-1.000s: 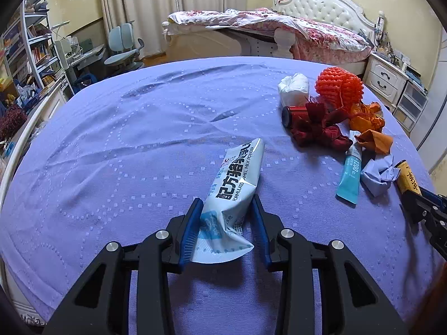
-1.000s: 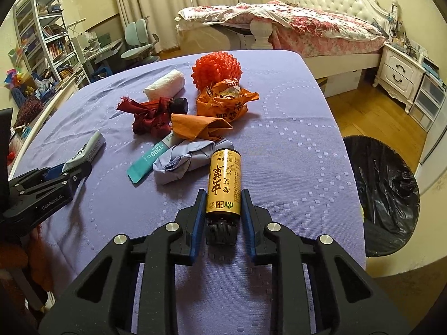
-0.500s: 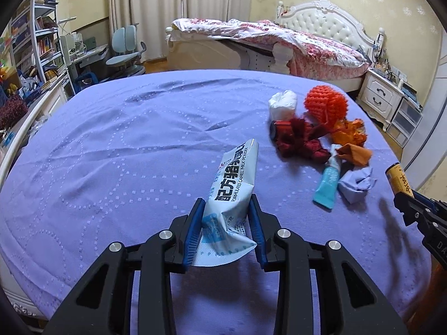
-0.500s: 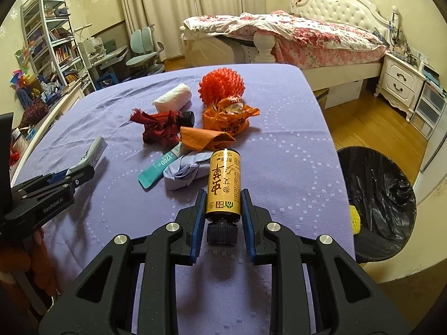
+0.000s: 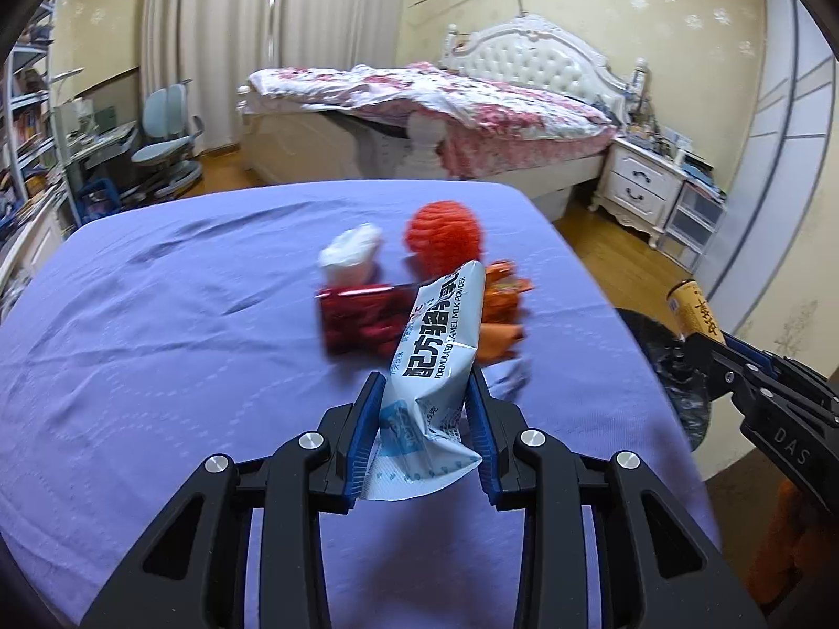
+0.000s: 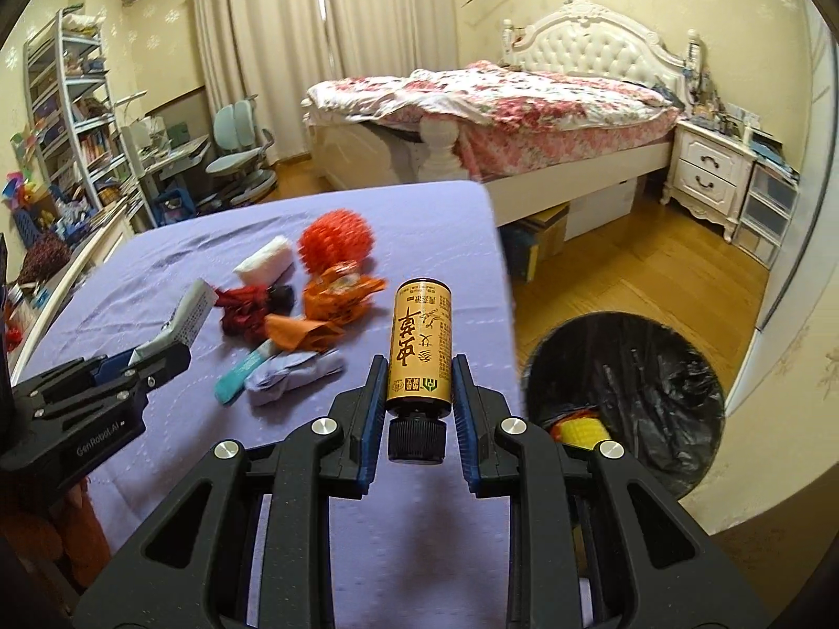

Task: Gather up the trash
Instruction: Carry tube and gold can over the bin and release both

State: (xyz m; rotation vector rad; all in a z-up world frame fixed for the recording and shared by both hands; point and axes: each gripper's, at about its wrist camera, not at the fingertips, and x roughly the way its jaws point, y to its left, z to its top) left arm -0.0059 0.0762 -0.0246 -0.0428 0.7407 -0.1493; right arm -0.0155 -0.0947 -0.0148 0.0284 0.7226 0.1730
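My left gripper (image 5: 423,402) is shut on a pale blue milk powder sachet (image 5: 435,356) and holds it above the purple table (image 5: 157,346). My right gripper (image 6: 414,393) is shut on a yellow bottle (image 6: 419,346) with a black cap, lifted near the table's right edge. The black-lined trash bin (image 6: 629,393) stands on the floor to the right, with yellow trash inside. Both also show in each other's views: the right gripper with the bottle (image 5: 692,314), the left with the sachet (image 6: 186,317).
A pile of trash lies on the table: orange spiky ball (image 6: 335,243), white wad (image 6: 265,262), red wrapper (image 6: 246,309), orange wrappers (image 6: 335,299), teal tube (image 6: 238,375), lilac paper (image 6: 293,372). A bed (image 6: 498,105) and nightstand (image 6: 708,167) stand behind.
Both grippers have lifted their items off the table and swung right toward the bin. The bottle and sachet stay gripped.
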